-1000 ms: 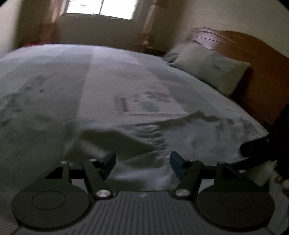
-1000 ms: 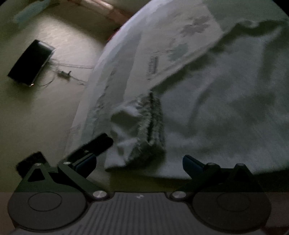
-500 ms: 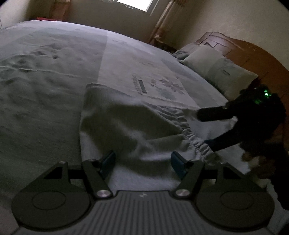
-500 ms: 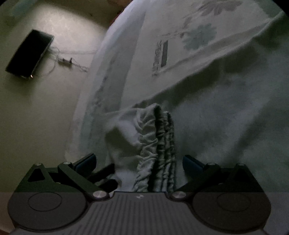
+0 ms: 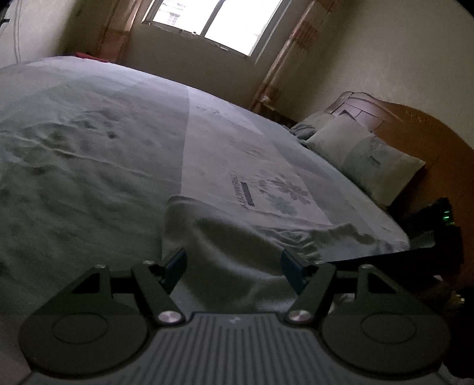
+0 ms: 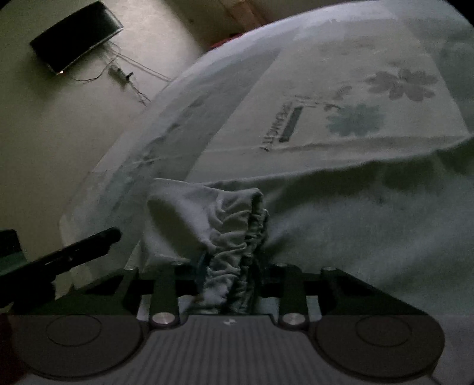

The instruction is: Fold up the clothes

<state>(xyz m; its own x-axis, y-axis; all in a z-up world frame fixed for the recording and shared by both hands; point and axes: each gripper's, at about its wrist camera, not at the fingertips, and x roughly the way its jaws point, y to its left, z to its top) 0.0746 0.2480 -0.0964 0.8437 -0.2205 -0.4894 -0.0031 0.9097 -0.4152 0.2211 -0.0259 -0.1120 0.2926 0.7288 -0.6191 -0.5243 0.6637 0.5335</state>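
1. Right gripper [image 6: 229, 268] clamped on the gathered waistband [image 6: 237, 237] of the garment [image 6: 355, 231]; jaws just closed in on it, bunched elastic pinched between the pads
2. Left gripper [image 5: 234, 263] open, jaws set wide apart, blue pads [image 5: 177, 262] clear of the cloth though the garment [image 5: 237, 237] lies between and under them
3. Seen in the right wrist view as a dark finger [image 6: 80, 251] reaching in from the left, just beside the waistband
4. Garment pale grey, spread flat on the bed [image 5: 89, 148] near its edge, waistband end lifted into the right grip, far corner lying on the sheet [image 5: 225, 154]
5. Sheet printed with flowers [image 5: 284, 192] and a dark bar of lettering, just beyond the garment
6. Pillow [image 5: 364, 157] at the head of the bed against a wooden headboard [image 5: 420, 133], well apart from the garment
7. Window [image 5: 213, 20] bright on the far wall, curtain [image 5: 278, 65] beside it
8. Dark flat box [image 6: 77, 35] with trailing wires on the floor [image 6: 59, 133] beside the bed, in the right wrist view
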